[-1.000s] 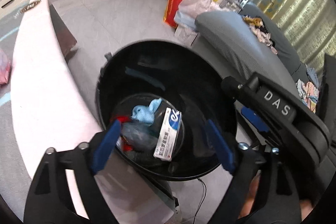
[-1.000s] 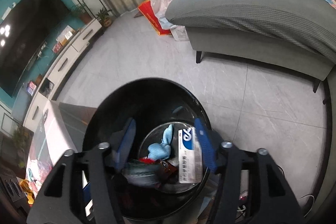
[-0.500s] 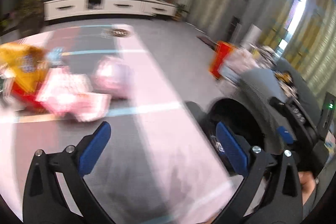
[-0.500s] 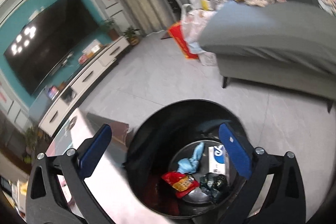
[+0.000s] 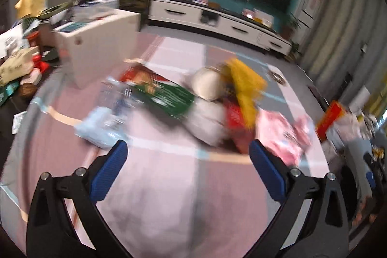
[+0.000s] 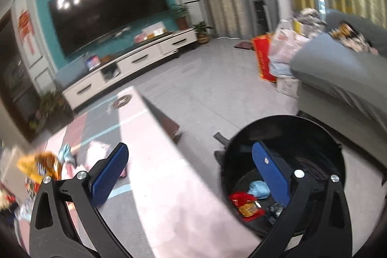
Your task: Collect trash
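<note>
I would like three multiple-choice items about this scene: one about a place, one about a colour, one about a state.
1. Where does the black bin stand?
A. on the table
B. on the floor beside the table
C. on the sofa

2. What colour are the pads of the left claw?
A. blue
B. red
C. white

3. How is the right claw now?
A. shut on a wrapper
B. shut, empty
C. open, empty

Answers:
1 B: the bin is below the table edge, on grey tiles.
2 A: both pads look blue.
3 C: the pads stand wide apart with nothing between them.
</note>
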